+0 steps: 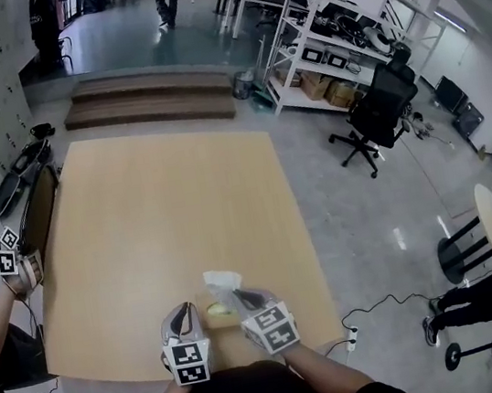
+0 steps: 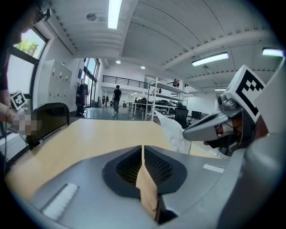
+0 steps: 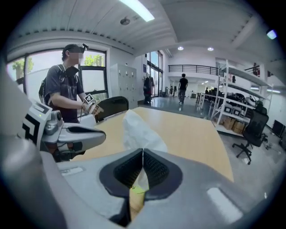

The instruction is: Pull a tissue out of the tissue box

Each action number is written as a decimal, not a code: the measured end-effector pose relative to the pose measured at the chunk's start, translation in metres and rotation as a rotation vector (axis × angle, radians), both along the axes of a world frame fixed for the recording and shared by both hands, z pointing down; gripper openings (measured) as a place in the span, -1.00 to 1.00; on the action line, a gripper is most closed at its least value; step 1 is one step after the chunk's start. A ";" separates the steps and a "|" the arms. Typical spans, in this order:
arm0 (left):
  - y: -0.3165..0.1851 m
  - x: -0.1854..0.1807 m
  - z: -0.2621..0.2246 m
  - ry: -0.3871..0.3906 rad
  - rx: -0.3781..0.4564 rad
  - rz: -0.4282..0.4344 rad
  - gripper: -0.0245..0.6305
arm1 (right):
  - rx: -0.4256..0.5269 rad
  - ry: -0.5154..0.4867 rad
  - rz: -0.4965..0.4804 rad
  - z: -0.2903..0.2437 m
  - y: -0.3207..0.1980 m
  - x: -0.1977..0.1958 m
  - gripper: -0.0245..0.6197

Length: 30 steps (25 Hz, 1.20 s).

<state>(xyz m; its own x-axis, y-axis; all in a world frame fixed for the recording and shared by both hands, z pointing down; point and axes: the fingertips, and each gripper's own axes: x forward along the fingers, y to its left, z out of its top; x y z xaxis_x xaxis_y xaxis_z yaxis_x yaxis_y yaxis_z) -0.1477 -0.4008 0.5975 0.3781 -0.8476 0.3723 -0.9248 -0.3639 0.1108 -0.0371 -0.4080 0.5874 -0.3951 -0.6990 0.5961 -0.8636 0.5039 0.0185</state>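
Observation:
A white tissue (image 1: 221, 284) stands up from a small yellow-green tissue box (image 1: 218, 311) near the front edge of the wooden table (image 1: 164, 204). My right gripper (image 1: 247, 300) is shut on the tissue. In the right gripper view the tissue (image 3: 136, 132) rises from between the closed jaws of that gripper (image 3: 143, 154), and the box (image 3: 136, 197) shows below them. My left gripper (image 1: 183, 323) sits just left of the box. Its jaws are shut with nothing between them in the left gripper view (image 2: 143, 151), where the tissue (image 2: 175, 133) and right gripper (image 2: 210, 126) appear to the right.
A person (image 3: 67, 91) stands at the table's left side holding marker-cube grippers (image 1: 4, 260), beside a black chair (image 1: 37, 210). An office chair (image 1: 379, 110) and shelving (image 1: 322, 35) stand on the floor to the right. Wooden steps (image 1: 151, 95) lie beyond the far edge.

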 end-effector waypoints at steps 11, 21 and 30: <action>0.013 0.009 -0.035 0.035 0.071 -0.039 -0.87 | 0.178 -0.115 0.057 -0.062 0.013 0.015 -0.93; 0.009 -0.012 -0.052 -0.002 0.088 -0.053 -0.87 | 0.228 -0.174 0.102 -0.076 0.008 0.008 -0.93; -0.002 -0.028 -0.048 0.010 0.069 -0.050 -0.87 | 0.217 -0.168 0.112 -0.073 0.002 -0.012 -0.93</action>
